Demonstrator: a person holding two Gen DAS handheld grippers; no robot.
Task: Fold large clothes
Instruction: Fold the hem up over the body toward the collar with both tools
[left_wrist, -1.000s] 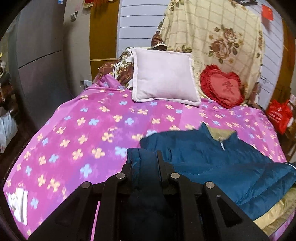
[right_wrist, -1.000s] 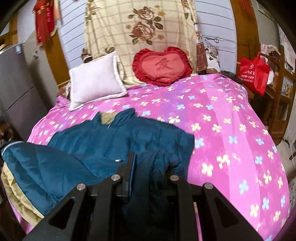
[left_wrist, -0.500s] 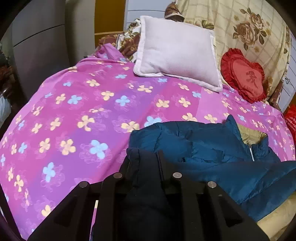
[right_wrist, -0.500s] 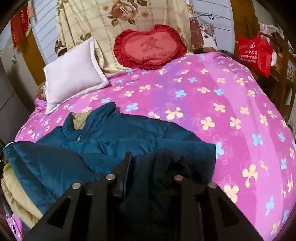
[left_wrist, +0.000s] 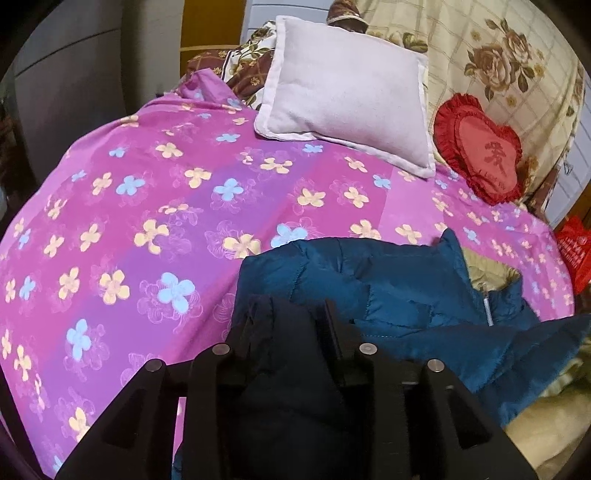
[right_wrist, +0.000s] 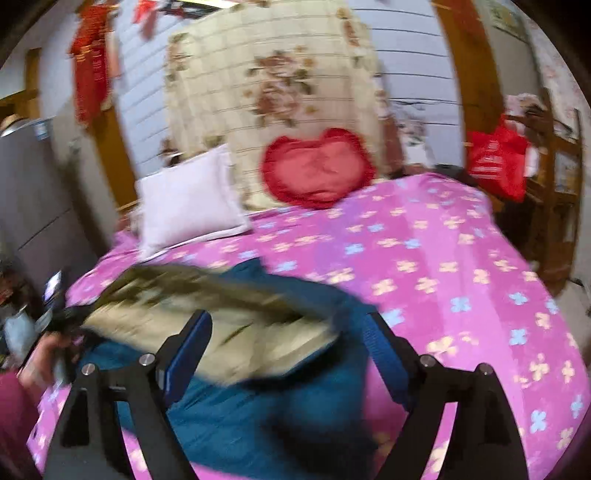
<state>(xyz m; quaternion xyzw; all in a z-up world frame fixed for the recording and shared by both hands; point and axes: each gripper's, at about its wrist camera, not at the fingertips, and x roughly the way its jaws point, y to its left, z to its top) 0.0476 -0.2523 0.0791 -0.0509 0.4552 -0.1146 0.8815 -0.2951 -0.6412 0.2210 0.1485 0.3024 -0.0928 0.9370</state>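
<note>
A teal padded jacket (left_wrist: 369, 280) with beige lining (left_wrist: 484, 269) lies on the pink flowered bedspread (left_wrist: 147, 206). My left gripper (left_wrist: 288, 314) has a dark bunch of the jacket's fabric between its fingers; its jaws are opening a little and the cloth still fills the gap. In the blurred right wrist view, my right gripper (right_wrist: 288, 347) has its jaws opening wide. The jacket (right_wrist: 240, 417) lies beneath them with a beige-lined flap (right_wrist: 229, 332) turned over, and the blue pads (right_wrist: 192, 343) press on nothing.
A pale pillow (left_wrist: 347, 92) and a red heart cushion (left_wrist: 480, 151) lean at the head of the bed. A red bag (right_wrist: 495, 158) hangs on wooden furniture at the right. A grey cabinet (left_wrist: 74, 74) stands left. A person's hand (right_wrist: 40, 354) shows at the left edge.
The right gripper has let go of the jacket fabric, spread its jaws wide and pulled back. The left gripper came down over the jacket, then held still; its fingers stand slightly further apart.
</note>
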